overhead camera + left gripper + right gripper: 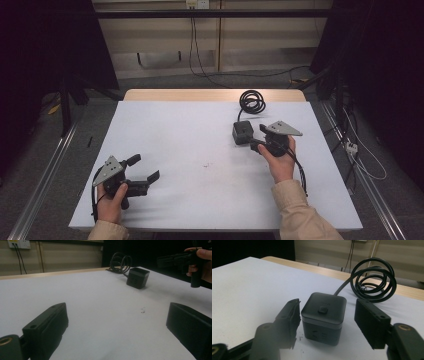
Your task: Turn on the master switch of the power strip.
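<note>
Now, by parts:
Cube [323, 317]: black, upright on the white table [190, 150], far right part; button on top.
Cord [372, 281]: coiled just behind cube, near far edge.
Right gripper [327, 322]: jaws partly open, one on each side of cube (gaps visible, pads not pressing).
Left gripper [145, 172]: jaws wide open, holding nothing, near left corner, well apart from cube.

The box [323, 317] sits on the table [200, 140], toward the far right. Its cable [373, 280] lies coiled behind it (by the table's far edge). The right hand-held gripper [327, 322] has a jaw on each side of the box; the left hand-held gripper [145, 170] is near the front left.
</note>
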`<state>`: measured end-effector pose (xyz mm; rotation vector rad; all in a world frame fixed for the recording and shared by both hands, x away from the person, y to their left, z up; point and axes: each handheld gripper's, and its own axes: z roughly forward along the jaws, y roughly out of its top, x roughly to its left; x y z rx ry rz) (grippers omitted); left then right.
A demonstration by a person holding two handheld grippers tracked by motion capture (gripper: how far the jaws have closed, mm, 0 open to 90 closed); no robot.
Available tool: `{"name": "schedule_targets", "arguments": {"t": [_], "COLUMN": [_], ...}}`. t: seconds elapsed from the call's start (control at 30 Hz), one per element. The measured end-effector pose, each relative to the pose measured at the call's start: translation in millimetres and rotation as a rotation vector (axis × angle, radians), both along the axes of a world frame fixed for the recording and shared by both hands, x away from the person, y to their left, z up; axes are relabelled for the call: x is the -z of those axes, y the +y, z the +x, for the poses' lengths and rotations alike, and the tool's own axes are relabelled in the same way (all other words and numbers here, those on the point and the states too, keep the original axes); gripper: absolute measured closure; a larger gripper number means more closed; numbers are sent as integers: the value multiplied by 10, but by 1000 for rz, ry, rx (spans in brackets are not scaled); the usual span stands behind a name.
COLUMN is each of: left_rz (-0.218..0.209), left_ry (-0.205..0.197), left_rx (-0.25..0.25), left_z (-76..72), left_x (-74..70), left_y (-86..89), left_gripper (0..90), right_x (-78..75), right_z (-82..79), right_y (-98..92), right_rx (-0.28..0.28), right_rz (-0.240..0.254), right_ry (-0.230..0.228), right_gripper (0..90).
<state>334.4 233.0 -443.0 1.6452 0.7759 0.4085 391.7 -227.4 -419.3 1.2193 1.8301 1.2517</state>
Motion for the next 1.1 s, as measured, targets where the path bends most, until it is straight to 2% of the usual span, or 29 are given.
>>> {"name": "schedule_targets", "arguments": {"t": [0.27, 0.6, 1.1], "left_rz": [2, 2, 1], "left_ry": [1, 1, 4], "left_rx": [1, 1, 1], "left_z": [2, 7, 8], "left_x": [2, 5, 11], "left_y": [4, 11, 2], "left_gripper": [36, 37, 36], "right_x": [-10, -16, -11], "right_z": [45, 94, 129], "right_y": [3, 19, 17], "right_rx": [-10, -15, -25], "right_rz": [2, -5, 19], "right_ry": [11, 13, 21], "right_gripper": [464, 491, 609]}}
